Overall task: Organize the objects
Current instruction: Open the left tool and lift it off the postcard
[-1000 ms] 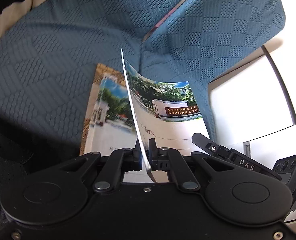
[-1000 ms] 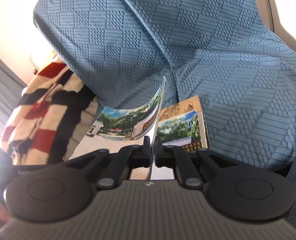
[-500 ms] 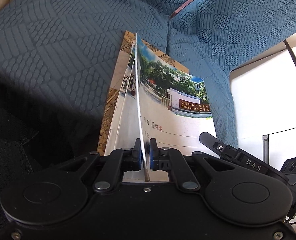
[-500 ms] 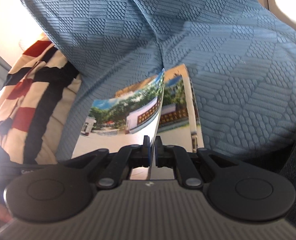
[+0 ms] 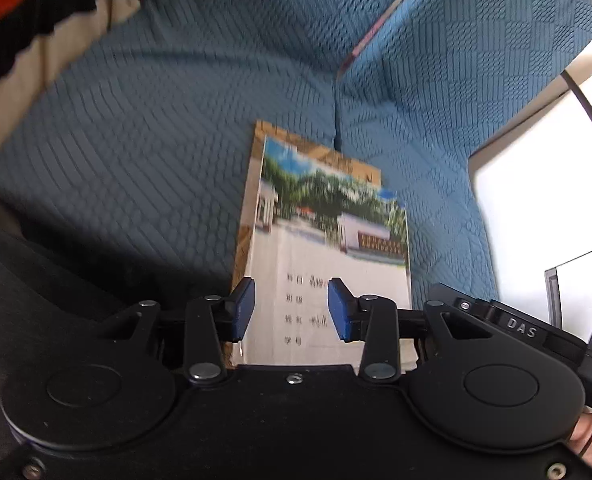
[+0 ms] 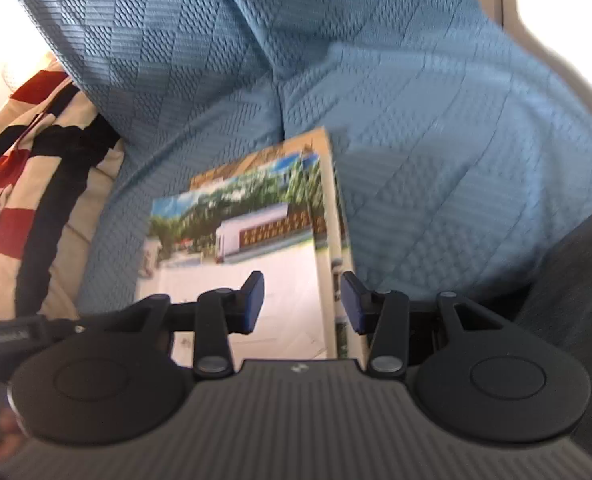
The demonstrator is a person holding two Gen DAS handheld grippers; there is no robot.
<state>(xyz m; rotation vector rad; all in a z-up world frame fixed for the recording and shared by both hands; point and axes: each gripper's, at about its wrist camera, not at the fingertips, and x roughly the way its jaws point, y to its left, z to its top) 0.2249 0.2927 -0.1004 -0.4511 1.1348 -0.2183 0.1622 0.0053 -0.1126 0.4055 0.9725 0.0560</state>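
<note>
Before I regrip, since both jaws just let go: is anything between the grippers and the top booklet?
Nothing visible. The top booklet lies flat on the stack, bare beneath the left gripper and right gripper, whose jaws have just opened.

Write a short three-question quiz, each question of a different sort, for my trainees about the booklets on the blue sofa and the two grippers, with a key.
1. True or false: the left gripper is clamped on the top photo-cover booklet.
2. Multiple choice: the photo-cover booklet lies on A) a bare white table, B) a brown-edged booklet on the blue textured sofa cover, C) a red tray.
3. Fill in: the striped red, black and cream cushion shows at the ____ edge of the right wrist view.

Key
1. False: its jaws have just been opening and nothing is pinched; the right gripper likewise.
2. B
3. left
</note>
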